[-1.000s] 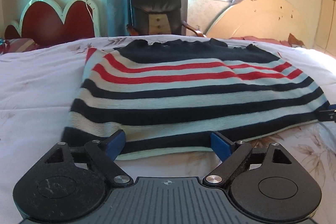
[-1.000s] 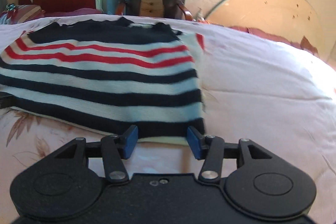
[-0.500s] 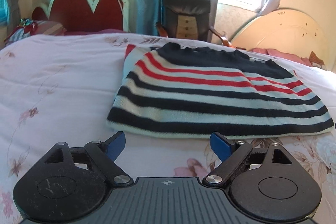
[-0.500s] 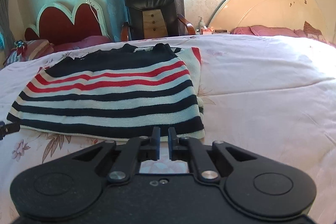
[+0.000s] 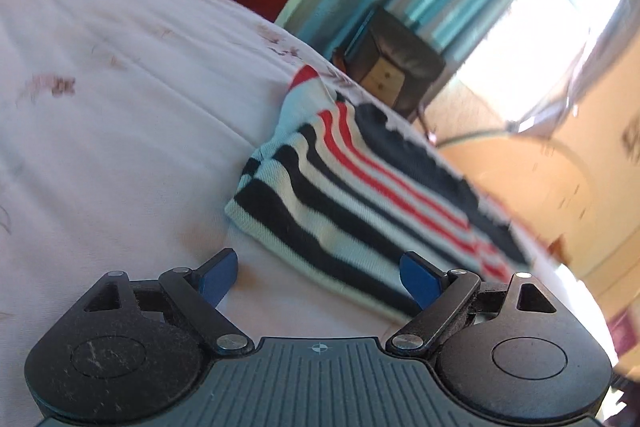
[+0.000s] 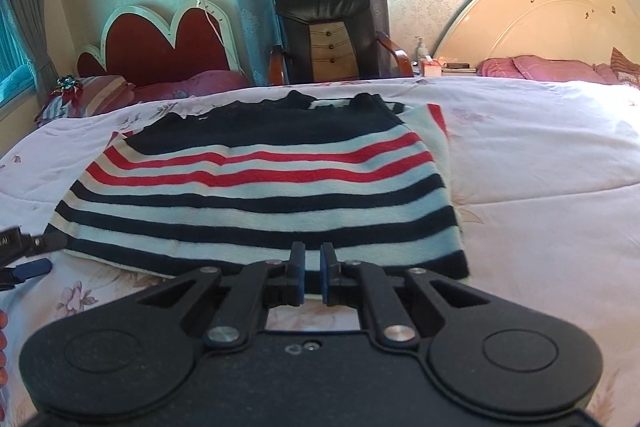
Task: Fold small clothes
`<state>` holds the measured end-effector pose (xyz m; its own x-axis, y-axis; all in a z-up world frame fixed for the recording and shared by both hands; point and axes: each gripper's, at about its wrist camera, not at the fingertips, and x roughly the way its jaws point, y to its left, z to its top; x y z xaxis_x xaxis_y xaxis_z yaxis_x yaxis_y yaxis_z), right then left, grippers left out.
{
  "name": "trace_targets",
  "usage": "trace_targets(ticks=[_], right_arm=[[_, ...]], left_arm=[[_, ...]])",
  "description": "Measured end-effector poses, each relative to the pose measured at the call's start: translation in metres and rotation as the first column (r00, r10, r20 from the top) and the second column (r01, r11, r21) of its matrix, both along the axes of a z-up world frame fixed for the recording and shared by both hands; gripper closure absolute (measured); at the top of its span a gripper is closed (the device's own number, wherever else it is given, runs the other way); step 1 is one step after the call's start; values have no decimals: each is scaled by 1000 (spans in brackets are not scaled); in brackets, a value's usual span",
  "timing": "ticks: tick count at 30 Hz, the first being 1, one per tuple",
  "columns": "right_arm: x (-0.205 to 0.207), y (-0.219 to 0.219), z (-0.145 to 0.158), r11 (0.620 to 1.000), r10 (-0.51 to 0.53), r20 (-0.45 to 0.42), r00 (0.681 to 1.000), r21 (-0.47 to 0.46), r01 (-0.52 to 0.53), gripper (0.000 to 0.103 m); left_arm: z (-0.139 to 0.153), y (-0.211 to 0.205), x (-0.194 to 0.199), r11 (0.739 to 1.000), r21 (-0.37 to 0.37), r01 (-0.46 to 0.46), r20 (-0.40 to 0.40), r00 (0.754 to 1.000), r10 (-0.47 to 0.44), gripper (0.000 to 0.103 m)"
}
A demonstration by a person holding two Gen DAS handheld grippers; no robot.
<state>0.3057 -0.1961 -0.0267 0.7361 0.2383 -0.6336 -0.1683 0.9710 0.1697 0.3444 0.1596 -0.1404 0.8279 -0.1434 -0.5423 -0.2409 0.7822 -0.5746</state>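
Observation:
A folded striped sweater (image 6: 260, 195), navy, cream and red, lies flat on the white floral bedspread (image 6: 540, 163). It also shows in the left wrist view (image 5: 360, 187), tilted and blurred. My left gripper (image 5: 320, 277) is open and empty, just in front of the sweater's near left corner. Its fingertips (image 6: 28, 251) show at the left edge of the right wrist view. My right gripper (image 6: 312, 271) is shut and empty, held just in front of the sweater's near hem.
Behind the bed stand a black armchair (image 6: 332, 31), a red heart-shaped headboard (image 6: 160, 43) and a cream round headboard (image 6: 540, 27). Pink pillows (image 6: 540, 67) lie at the back right. Bedspread stretches wide to the right of the sweater.
My left gripper has rolled sideways and swung toward the sweater's left corner, staying open. My right gripper has stayed shut and drawn back slightly. The sweater has not moved.

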Motion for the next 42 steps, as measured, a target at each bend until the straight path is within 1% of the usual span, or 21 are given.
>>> trace_targets(ticks=[3,6,7,8,9,11,17,19,21,25,27,28,29,30,32,33,34,36,37,39,42], right_arm=[[8,8,-2,1000,2,-4,1000,22,-2,95],[14,14,-2,999,1,-1,1000,41,-1,95],[16,15,-2,999,2,-1,1000,47,-2,95],[18,16,-2,998,3,-1,1000,56,-3,95],[20,17,-2,998,5,-1,1000,70,-5,95],[26,18,-3,994,14,-4,1000,106,-13,95],[51,34,-6,987,57,-17,998,153,-53,101],[59,42,-8,984,84,-9,996,156,-82,102],[69,52,-12,983,105,-9,994,151,-103,102],[85,65,-20,984,108,-25,994,147,-103,102],[89,69,-20,982,115,-22,993,150,-111,102],[89,71,-21,982,121,-20,992,151,-116,102],[90,72,-21,981,125,-21,992,150,-120,102],[91,73,-22,981,128,-23,992,150,-123,102],[92,73,-25,981,138,-30,990,140,-133,102],[95,74,-30,986,133,-49,990,110,-127,102],[96,72,-35,986,131,-63,989,110,-124,103],[97,65,-38,982,129,-67,989,150,-118,103],[98,64,-38,981,129,-72,989,153,-117,103],[96,67,-37,984,133,-70,989,129,-124,103],[97,72,-37,986,137,-67,988,104,-129,103]], left_arm=[[-10,14,10,989,-137,-46,31,998,51,16],[-18,19,24,977,-207,-52,43,997,62,16],[-20,19,28,976,-214,-49,44,997,59,20],[-22,20,33,975,-216,-52,35,998,61,32],[-26,21,35,972,-226,-60,34,997,70,38],[-34,24,41,961,-264,-85,40,994,100,46],[-45,20,68,952,-290,-94,97,987,127,46],[-50,22,71,942,-320,-101,121,982,147,50],[-59,28,75,933,-336,-127,94,982,167,75],[-61,33,80,931,-351,-105,101,984,148,78],[-63,39,78,897,-431,-93,118,980,159,81],[-60,42,73,877,-476,-68,165,972,165,82],[-57,43,69,867,-498,-36,221,961,166,82],[-55,41,67,867,-497,-17,253,954,164,82],[-61,41,69,884,-465,-45,209,965,159,82],[-71,43,73,879,-471,-80,141,976,164,83],[-79,45,74,871,-483,-84,129,978,166,83],[-76,42,77,884,-462,-78,130,979,154,83],[-76,41,79,881,-465,-82,124,980,156,83],[-76,42,81,870,-485,-87,115,980,162,83],[-70,40,82,871,-484,-85,119,980,162,83]])
